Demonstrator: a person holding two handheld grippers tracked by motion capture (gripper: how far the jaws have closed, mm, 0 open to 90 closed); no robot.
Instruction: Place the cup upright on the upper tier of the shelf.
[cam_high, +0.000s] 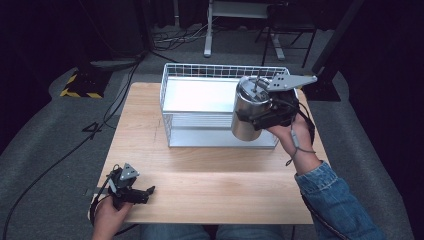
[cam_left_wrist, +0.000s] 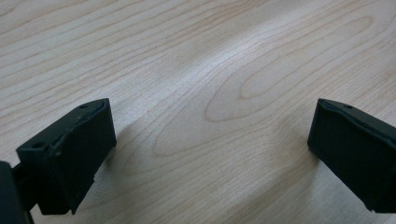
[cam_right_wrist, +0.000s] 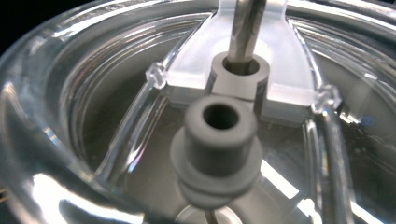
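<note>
A stainless steel canister (cam_high: 243, 127) with a clear lid (cam_right_wrist: 93, 93) hangs tilted over the front right part of a white wire basket (cam_high: 170, 95). My right gripper (cam_high: 257, 116) is shut on the canister's side, lid end toward the far edge. Up close, the lid shows a grey knob (cam_right_wrist: 219, 140) and a metal clasp rod (cam_right_wrist: 245, 28). My left gripper (cam_high: 145, 192) rests low at the front left of the wooden table (cam_high: 210, 190). Its fingers (cam_left_wrist: 74, 144) stand wide apart with bare wood between them, so it is open.
The basket stands at the table's far middle, its long side facing me. A black and yellow striped stand base (cam_high: 80, 85) and cables (cam_high: 60, 160) lie on the grey floor at the left. Desk legs (cam_high: 207, 30) stand beyond the table.
</note>
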